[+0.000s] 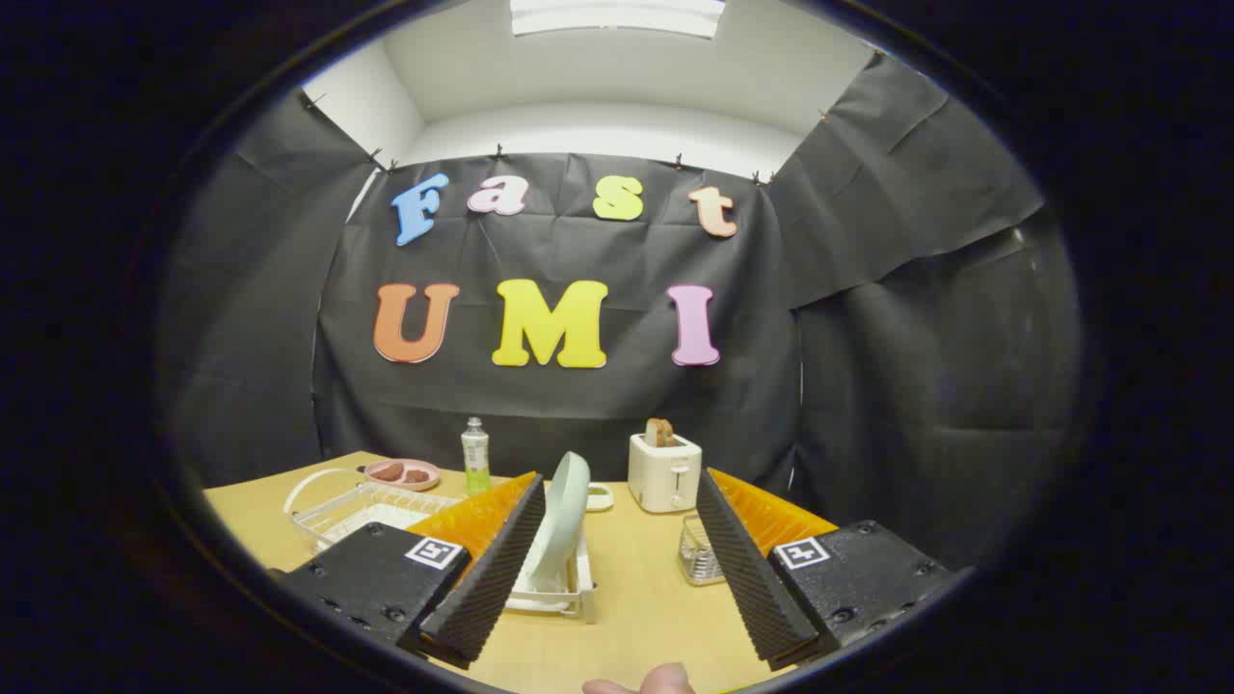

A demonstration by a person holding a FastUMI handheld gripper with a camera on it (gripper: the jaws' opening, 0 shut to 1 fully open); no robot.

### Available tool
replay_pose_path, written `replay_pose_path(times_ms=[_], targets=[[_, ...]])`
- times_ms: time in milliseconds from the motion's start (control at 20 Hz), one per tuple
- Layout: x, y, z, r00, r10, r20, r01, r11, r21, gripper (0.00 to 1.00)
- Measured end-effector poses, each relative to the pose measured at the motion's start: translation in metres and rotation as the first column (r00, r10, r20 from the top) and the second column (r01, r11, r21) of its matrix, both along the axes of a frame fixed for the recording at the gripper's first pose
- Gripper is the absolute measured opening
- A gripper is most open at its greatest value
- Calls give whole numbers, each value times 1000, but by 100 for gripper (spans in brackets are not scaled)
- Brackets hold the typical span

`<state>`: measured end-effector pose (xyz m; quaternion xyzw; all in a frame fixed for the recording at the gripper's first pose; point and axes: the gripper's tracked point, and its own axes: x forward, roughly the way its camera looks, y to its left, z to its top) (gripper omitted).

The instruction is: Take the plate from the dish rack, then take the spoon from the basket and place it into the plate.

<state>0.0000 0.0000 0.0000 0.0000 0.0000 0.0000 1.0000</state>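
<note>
The gripper (617, 564) is held with fingers spread wide. The plate (562, 520) stands upright in the rack (559, 593), beside the left finger. The basket (699, 554) is seen by the right finger, near the toaster (663, 470)

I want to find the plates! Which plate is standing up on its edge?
The pale green plate in the white dish rack stands on edge, just ahead of the open tool, by one finger. The pink plate lies flat with food, farther back beside the bottle.
</note>
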Motion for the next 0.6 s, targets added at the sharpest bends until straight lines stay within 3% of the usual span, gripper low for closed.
replay_pose_path(times_ms=[250, 600], targets=[[2, 14, 1, 1000, 5, -3, -6, 999, -51, 100], [-3, 20, 14, 1000, 17, 9, -17, 1000, -25, 100]])
